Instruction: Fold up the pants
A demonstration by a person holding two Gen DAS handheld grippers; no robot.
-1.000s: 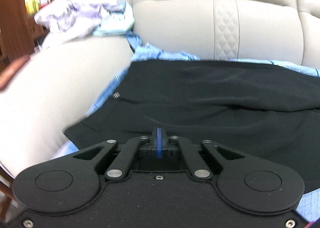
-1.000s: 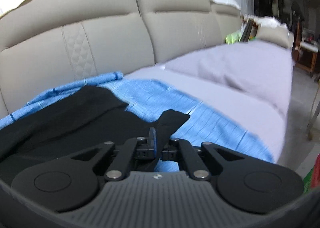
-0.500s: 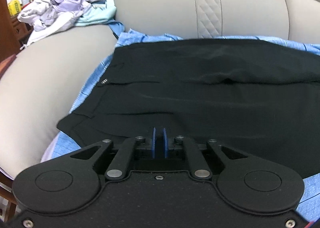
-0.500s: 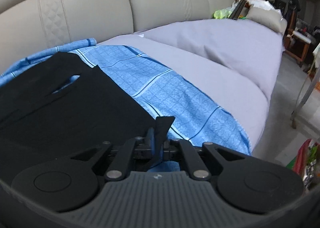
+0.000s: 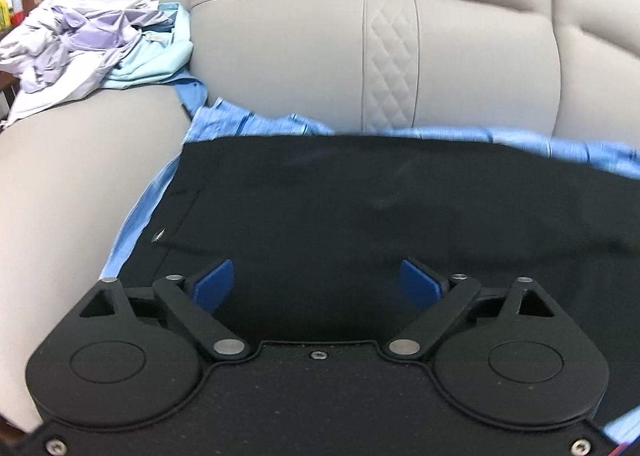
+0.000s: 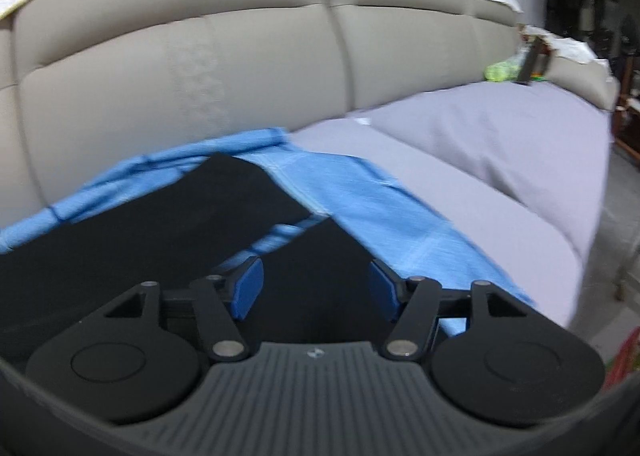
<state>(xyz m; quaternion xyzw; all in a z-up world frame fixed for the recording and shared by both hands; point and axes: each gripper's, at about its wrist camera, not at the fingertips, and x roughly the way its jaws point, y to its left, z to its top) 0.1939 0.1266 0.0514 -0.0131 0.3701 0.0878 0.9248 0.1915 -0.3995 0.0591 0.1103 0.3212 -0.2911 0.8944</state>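
Black smooth pants (image 5: 360, 208) flat on blue checked cloth (image 6: 360, 208), both grippers' jaws opening, empty.

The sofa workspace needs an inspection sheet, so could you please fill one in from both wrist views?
Surface: beige sofa, its seat covered by a blue checked sheet.
Job's things: black pants lying flat on the sheet; in the right wrist view two dark ends show with sheet between them.
Clutter: heap of pale clothes on the sofa arm; lilac bedding further along the seat.
Grippers: left tool and right tool both opening, pads clear of the pants, nothing gripped.
Cables: nothing seen.
Surroundings: dark furniture and floor at the right edge, blurred.
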